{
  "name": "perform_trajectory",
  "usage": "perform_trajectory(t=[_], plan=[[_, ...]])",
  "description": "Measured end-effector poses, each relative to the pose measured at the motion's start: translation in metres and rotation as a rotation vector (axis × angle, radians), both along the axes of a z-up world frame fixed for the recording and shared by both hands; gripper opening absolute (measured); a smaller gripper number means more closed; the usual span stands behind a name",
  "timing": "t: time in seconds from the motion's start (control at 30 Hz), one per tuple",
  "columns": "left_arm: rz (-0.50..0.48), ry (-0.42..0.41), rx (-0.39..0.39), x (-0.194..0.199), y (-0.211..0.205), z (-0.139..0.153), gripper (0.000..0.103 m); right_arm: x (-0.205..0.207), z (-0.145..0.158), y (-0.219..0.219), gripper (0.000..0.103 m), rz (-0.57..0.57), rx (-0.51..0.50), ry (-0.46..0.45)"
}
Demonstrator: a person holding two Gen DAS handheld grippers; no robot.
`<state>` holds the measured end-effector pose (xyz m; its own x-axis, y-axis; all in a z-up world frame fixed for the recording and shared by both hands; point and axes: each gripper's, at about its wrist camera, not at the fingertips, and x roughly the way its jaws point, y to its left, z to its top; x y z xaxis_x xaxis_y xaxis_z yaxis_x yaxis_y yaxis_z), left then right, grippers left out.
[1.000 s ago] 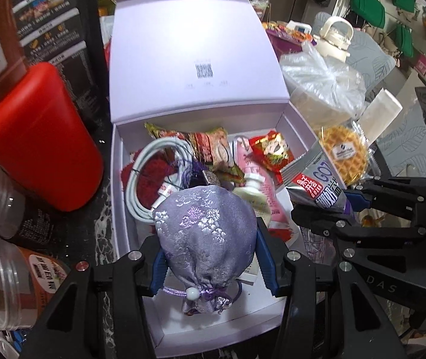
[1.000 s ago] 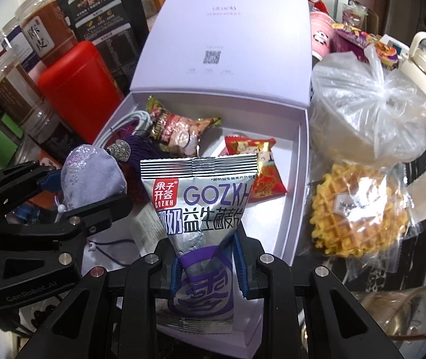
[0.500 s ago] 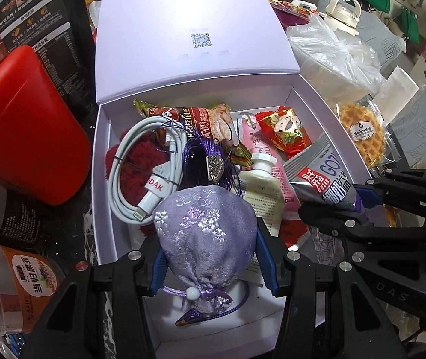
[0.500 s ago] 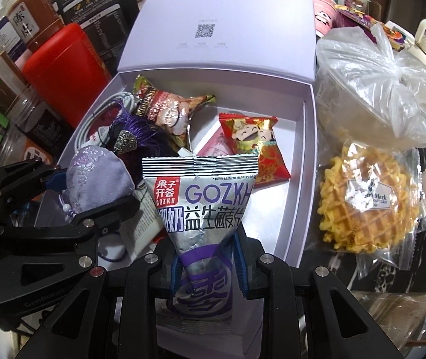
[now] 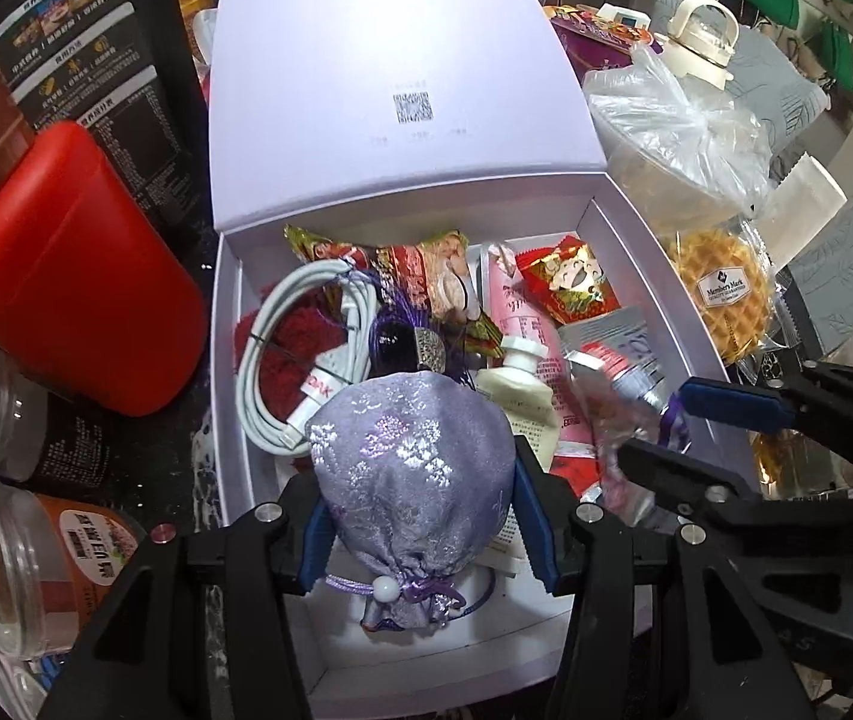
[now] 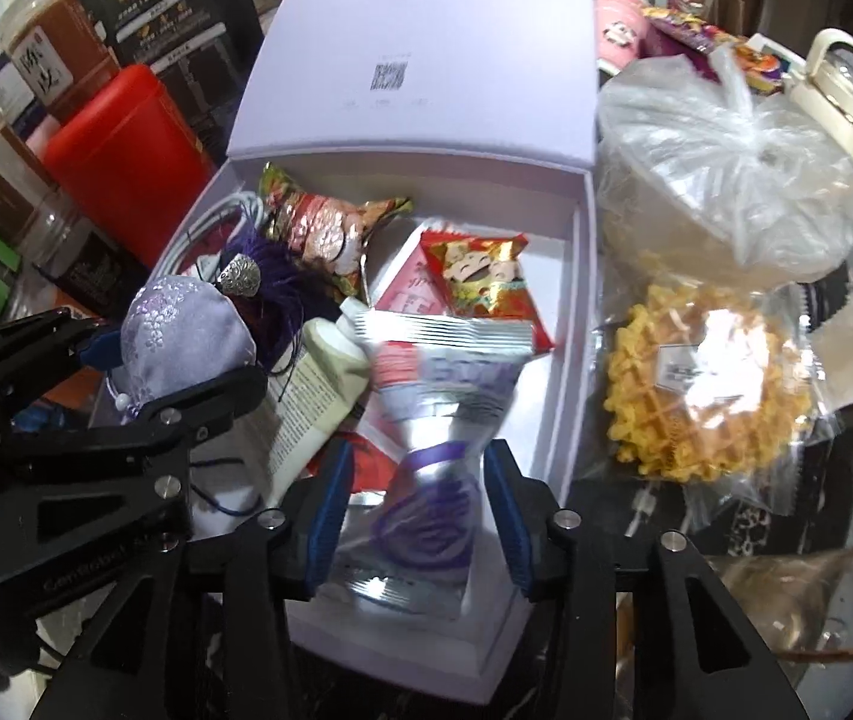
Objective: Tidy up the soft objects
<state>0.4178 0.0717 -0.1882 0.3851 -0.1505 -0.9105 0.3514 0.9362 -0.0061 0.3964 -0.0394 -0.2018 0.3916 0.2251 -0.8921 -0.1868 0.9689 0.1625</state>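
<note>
Over lavender gift box [image 5: 630,240]: lower brocade pouch [image 5: 411,468] pinched by left gripper [image 5: 420,534] gently; right gripper [image 6: 417,531] spread, silver snack packet [image 6: 426,444] released.

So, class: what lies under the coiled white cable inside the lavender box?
A red fuzzy item shows beneath the coiled white cable; its full shape stays covered.

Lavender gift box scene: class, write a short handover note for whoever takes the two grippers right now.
Left gripper: jaws shut on the purple brocade pouch, above the near end of the open lavender box.
Right gripper: jaws open around the silver snack packet, which looks just released over the box.
Done: cable, snacks and tube lie inside.
Left: set the pouch down in the box, let go, withdraw both grippers.
</note>
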Motion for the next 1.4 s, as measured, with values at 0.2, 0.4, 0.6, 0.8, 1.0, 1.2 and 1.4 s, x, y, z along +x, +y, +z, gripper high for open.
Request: perform_trajectory(t=[0.2, 0.4, 0.6, 0.8, 1.0, 1.2, 1.4], plan=[[0.017, -0.037, 0.063, -0.003, -0.007, 0.018, 0.052, -0.012, 0.024, -0.011, 0.046, -0.028, 0.001, -0.042], [0.045, -0.084, 0.066, -0.01, -0.007, 0.041, 0.081, -0.024, 0.046, -0.019, 0.046, -0.034, -0.014, -0.071], [0.076, -0.114, 0.044, -0.012, -0.007, 0.069, 0.081, -0.035, 0.072, -0.024, 0.046, -0.026, -0.014, -0.119], [0.092, -0.178, 0.029, -0.025, 0.0, 0.101, 0.081, -0.044, 0.1, -0.028, 0.046, -0.022, -0.007, -0.183], [0.12, -0.233, 0.012, -0.039, 0.006, 0.14, 0.081, -0.055, 0.133, -0.026, 0.046, -0.007, 0.001, -0.247], [0.163, -0.277, -0.002, -0.059, 0.011, 0.172, 0.081, -0.079, 0.166, -0.026, 0.046, 0.01, 0.014, -0.312], [0.179, -0.321, -0.009, -0.089, 0.012, 0.2, 0.081, -0.108, 0.189, -0.032, 0.053, 0.016, 0.04, -0.352]])
